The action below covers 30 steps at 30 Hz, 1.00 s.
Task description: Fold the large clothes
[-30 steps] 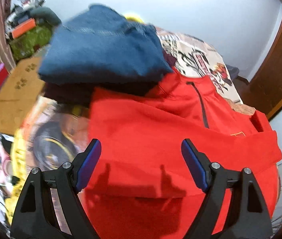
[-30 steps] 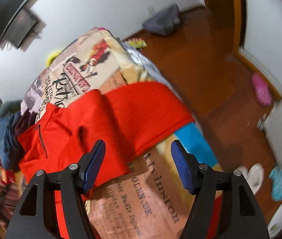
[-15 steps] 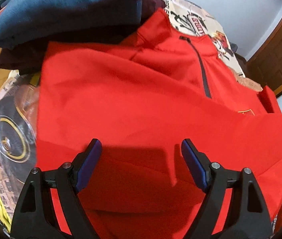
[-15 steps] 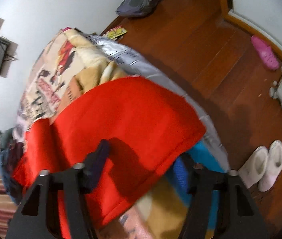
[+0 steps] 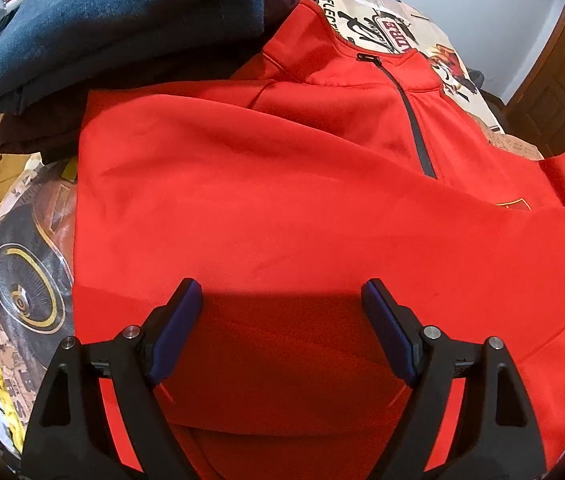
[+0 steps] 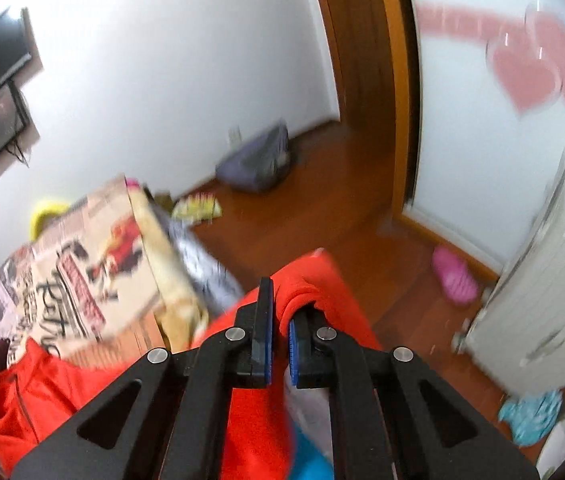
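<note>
- Left wrist view shows the red fleece pullover (image 5: pixel 282 208) lying spread on the bed, over a printed bedspread (image 5: pixel 22 280), with its collar and dark zip (image 5: pixel 414 124) at the far side.
- The left tongs (image 5: pixel 280 320) are spread wide and hover just above the lower part of the pullover; they hold nothing.
- In the right wrist view, the right tongs (image 6: pixel 277 332) are pressed together and pinch a bunched edge of the same red pullover (image 6: pixel 310 292), lifted off the bed; I cannot tell if it is the hem or a sleeve.
- The fabric looks soft, thick and limp, rather light, so I judge it will sag and wrinkle between two holds and will not keep a crease by itself.
- A good hold for the left tongs seems to be the near edge or a corner, where only one or two layers can be pinched.
- A folded stack of blue jeans (image 5: pixel 122 20) with a dark garment (image 5: pixel 38 132) below it lies touching the far left shoulder of the pullover; a fold toward that side may push against it.
- The bed edge is near on the right side, with wooden floor (image 6: pixel 322 220) and a pink slipper (image 6: pixel 454 276) beyond, so loose fabric can slide off there.
</note>
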Available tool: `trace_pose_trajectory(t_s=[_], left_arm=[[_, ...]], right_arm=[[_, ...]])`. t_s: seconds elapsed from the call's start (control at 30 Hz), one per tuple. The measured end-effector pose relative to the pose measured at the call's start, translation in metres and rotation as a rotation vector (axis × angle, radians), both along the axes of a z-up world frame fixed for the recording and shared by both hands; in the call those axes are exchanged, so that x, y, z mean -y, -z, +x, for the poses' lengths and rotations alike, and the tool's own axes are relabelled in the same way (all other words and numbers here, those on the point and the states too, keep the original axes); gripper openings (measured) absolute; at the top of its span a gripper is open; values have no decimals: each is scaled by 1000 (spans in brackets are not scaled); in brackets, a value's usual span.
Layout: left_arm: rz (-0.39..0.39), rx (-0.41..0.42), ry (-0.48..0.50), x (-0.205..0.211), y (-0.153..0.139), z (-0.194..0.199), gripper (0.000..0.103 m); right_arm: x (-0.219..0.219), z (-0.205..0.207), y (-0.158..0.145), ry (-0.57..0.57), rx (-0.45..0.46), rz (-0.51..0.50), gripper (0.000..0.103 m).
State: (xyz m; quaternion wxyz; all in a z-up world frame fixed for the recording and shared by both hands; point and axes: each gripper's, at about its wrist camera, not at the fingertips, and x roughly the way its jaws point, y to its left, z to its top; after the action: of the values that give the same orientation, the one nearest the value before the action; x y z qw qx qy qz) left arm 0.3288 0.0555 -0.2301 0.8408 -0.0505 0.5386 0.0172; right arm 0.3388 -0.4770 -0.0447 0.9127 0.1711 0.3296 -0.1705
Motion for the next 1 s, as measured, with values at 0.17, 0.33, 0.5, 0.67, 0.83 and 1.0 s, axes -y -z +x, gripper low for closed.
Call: trace_pose_trajectory(t_s=[0.17, 0.33, 0.5, 0.67, 0.83, 1.0], left_arm=[[-4, 8, -5, 0, -3, 1, 82], [-34, 42, -20, -11, -19, -9, 82], [-24, 103, -24, -23, -44, -23, 82], [-15, 181, -18, -34, -72, -40, 82], [-26, 234, -20, -46, -92, -58, 82], [-8, 259, -17, -50, -99, -74, 82]], right_arm=[[-18, -13, -50, -92, 95, -30, 5], [-58, -20, -84, -220, 158, -19, 5], [-110, -15, -103, -372, 183, 19, 5], [-164, -3, -104, -517, 164, 54, 5], [-214, 4, -90, -633, 107, 48, 5], [-265, 5, -55, -740, 6, 52, 5]])
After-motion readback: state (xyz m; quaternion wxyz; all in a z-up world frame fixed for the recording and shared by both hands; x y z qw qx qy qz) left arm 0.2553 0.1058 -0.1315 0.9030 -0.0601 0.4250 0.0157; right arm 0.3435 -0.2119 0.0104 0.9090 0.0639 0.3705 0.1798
